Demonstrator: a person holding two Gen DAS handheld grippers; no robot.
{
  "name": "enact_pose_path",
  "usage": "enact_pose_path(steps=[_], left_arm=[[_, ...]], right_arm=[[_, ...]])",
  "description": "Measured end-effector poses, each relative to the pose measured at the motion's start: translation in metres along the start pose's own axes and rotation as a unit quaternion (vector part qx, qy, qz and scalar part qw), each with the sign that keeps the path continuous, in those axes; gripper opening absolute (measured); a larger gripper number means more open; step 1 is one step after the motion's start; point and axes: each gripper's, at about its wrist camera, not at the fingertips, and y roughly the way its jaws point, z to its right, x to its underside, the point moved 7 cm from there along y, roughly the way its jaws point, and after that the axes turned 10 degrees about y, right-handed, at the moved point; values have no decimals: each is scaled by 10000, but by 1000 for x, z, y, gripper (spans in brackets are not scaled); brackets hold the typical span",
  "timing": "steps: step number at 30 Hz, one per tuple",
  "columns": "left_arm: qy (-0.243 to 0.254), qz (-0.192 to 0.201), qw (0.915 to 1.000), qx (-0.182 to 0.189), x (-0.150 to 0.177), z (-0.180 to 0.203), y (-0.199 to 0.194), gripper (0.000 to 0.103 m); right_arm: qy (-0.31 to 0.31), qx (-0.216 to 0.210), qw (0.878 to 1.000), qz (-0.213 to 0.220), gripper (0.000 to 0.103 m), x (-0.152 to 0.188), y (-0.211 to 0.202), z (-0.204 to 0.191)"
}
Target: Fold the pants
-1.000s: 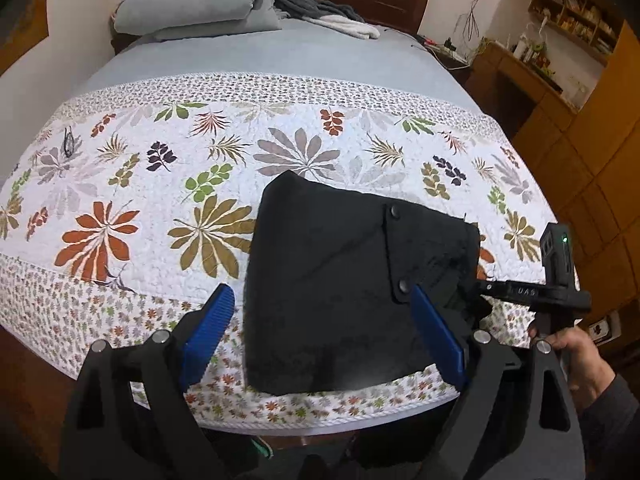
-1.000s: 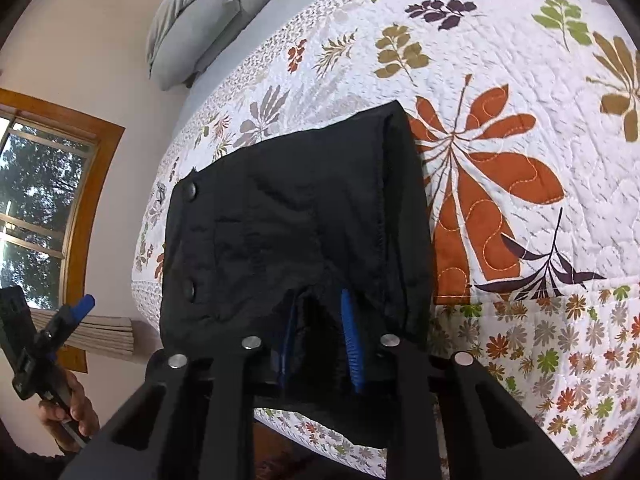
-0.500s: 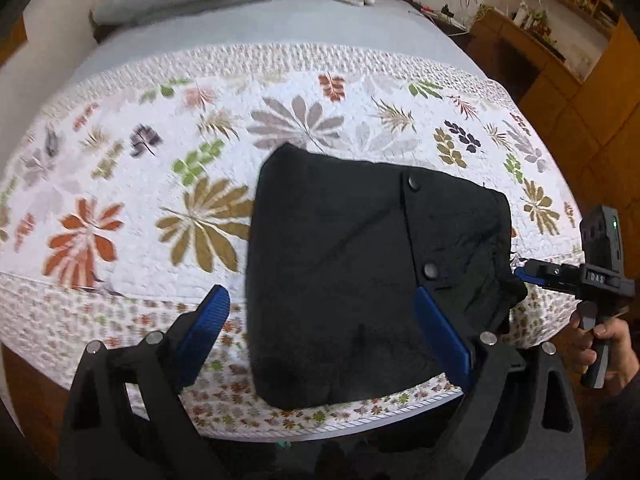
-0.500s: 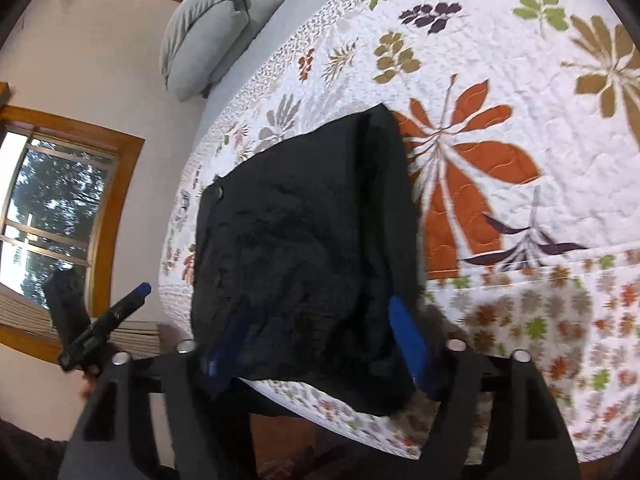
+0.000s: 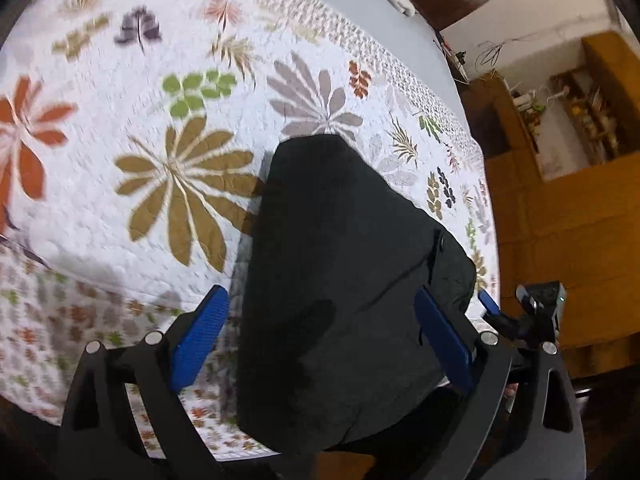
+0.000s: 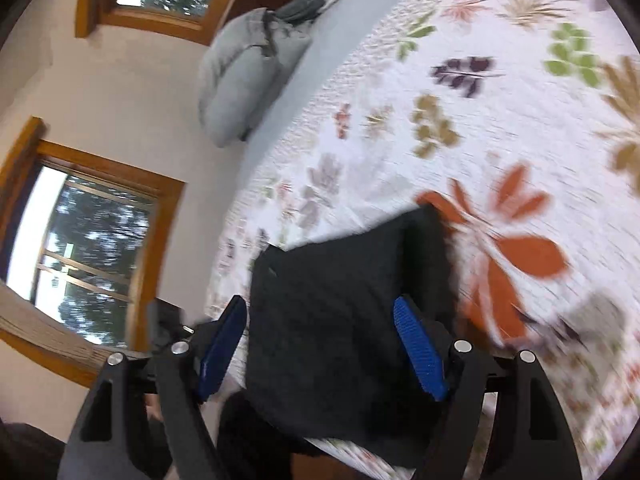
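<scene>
Left wrist view: the left tongs (image 5: 320, 344) are wide open and hold nothing; the black pants (image 5: 344, 280) lie as a compact folded bundle on the bed's floral quilt (image 5: 120, 168), near its edge.
Right wrist view: the right tongs (image 6: 320, 352) have just been opening; pants (image 6: 340, 320) lie between the blue pads (image 6: 420, 354), not pinched.
Progress: folding looks nearly finished; perhaps only smoothing is left.

Folded pants (image 5: 352, 280) lie on the quilt (image 5: 120, 208) at the near edge of the bed, pillows (image 6: 244, 76) stacked at its far end, a window (image 6: 80, 256) left and wooden cabinets (image 5: 568, 200) right of it.
</scene>
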Motion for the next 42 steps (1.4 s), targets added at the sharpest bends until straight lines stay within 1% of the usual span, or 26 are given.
enact_pose_path(steps=[1,3,4,5,6,8,10,11,12,15,16,17,18,20,22,25,26,30,32,35,37,40,42], left_arm=[[-73,-38,10000,42,1,-3,5,94],[-222,-124,9995,163,2,-10,13,93],[-289,-151,9992,213,3,-13,17,93],[-345,-180,9989,273,4,-15,20,93],[-382,-205,9986,312,5,-18,22,93],[-426,-250,9980,383,6,-22,24,93],[-443,-254,9977,441,4,-25,24,93],[-454,-266,9973,504,3,-26,24,94],[-475,-288,9969,561,3,-27,24,94],[-538,-407,9945,802,2,-30,27,94],[-558,-459,9935,882,3,-31,29,95],[-573,-526,9922,978,4,-31,31,95],[-566,-595,9910,1057,5,-31,35,95],[-496,-705,9893,1177,6,-30,42,95],[-449,-859,9863,1336,7,-29,50,95],[-285,-936,9839,1494,4,-24,57,95],[-291,-981,9815,1617,3,-23,59,95],[-446,-1010,9766,1847,-4,-30,67,95],[-552,-1004,9744,1934,-7,-36,71,95],[-589,-1047,9738,1931,-10,-41,77,95],[-625,-1097,9717,1995,-11,-41,79,95],[-542,-1155,9686,2133,-11,-36,82,95],[-461,-1266,9653,2236,-8,-29,88,95]], right_arm=[[2,13,10000,-61,77,-5,9,0],[128,345,9991,-211,76,-14,29,17],[161,437,9986,-256,76,-16,34,23],[205,566,9977,-308,73,-16,38,32],[256,586,9973,-352,73,-16,41,37],[307,498,9976,-369,74,-15,38,36],[317,442,9980,-336,78,-13,28,33],[314,445,9981,-289,83,-12,22,33],[328,452,9982,-223,85,-10,12,33],[355,555,9976,-213,88,1,-6,39],[380,623,9970,-251,90,6,-9,43],[428,692,9962,-317,95,12,-12,48],[519,768,9946,-457,96,21,-12,56],[691,830,9916,-716,96,32,-9,68],[836,815,9888,-927,96,40,-4,78],[839,698,9881,-1089,98,42,3,81],[857,604,9881,-1126,100,42,4,81],[1034,307,9861,-1262,100,42,13,85],[1090,244,9853,-1294,100,40,16,87],[1134,139,9838,-1381,100,36,20,88],[1102,106,9828,-1480,100,35,23,87],[1053,97,9814,-1604,100,37,25,84],[1019,94,9799,-1710,100,37,34,81]])
